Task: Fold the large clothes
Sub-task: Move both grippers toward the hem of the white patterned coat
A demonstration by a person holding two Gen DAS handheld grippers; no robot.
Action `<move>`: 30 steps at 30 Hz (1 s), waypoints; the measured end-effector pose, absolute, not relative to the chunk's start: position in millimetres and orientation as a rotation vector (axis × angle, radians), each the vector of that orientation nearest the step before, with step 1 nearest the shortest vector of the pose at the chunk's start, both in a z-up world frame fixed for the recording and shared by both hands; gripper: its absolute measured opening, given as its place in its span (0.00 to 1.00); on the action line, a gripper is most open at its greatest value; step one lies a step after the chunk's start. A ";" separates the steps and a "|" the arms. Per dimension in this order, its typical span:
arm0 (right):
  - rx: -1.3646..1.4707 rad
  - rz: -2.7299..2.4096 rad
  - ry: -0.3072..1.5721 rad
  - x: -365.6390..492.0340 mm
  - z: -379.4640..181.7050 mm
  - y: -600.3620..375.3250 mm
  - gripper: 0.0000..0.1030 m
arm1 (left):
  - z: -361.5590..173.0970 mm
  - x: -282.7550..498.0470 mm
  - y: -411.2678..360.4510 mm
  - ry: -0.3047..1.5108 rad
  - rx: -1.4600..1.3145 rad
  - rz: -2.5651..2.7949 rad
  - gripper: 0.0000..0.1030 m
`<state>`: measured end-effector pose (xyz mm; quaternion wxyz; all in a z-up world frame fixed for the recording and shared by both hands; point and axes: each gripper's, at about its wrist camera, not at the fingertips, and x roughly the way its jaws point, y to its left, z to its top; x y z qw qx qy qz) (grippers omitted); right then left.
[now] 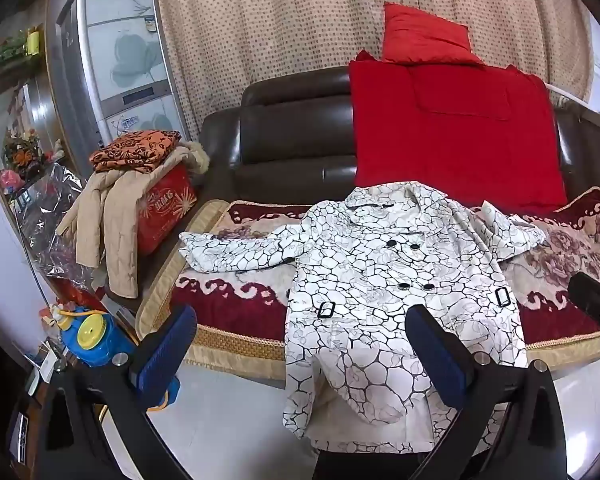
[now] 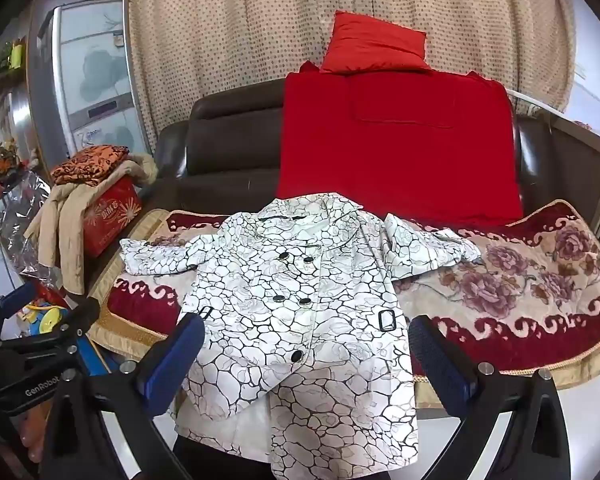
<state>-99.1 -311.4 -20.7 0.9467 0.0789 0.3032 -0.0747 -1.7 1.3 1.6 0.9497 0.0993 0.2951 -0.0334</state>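
1. I see the white coat with black crackle print lying face up on the sofa seat cover, collar toward the sofa back, sleeves spread to both sides, hem hanging over the front edge of the seat.
2. My left tongs stand wide, nothing between the pads, hovering off the coat's lower left part.
3. My right tongs are wide too, empty, framing the coat's hem; no contact I can confirm.
4. Open room: bare floral cover to the right of the coat, a narrower strip on the left past the sleeve.
5. Seat's front edge has a gold trim; pale floor below it.
6. Behind the coat: red blanket draped on the dark sofa back, red cushion on top.
7. Left of the sofa: red box with a beige jacket and an orange patterned cloth piled on it.
8. Coat's lowest hem is cut off by the tongs' frame; the right sleeve end is bunched, hard to read.
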 end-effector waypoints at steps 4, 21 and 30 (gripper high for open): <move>0.165 -0.151 0.607 -90.4 -17.0 -310.5 1.00 | -1.3 -5.8 -1.8 0.604 0.217 -0.058 1.00; 0.184 -0.180 0.607 -96.1 -17.4 -316.6 1.00 | -0.2 1.7 -2.3 0.605 0.212 -0.049 1.00; 0.192 -0.184 0.620 -88.1 -20.6 -321.5 1.00 | -0.2 4.9 -4.6 0.609 0.216 -0.049 1.00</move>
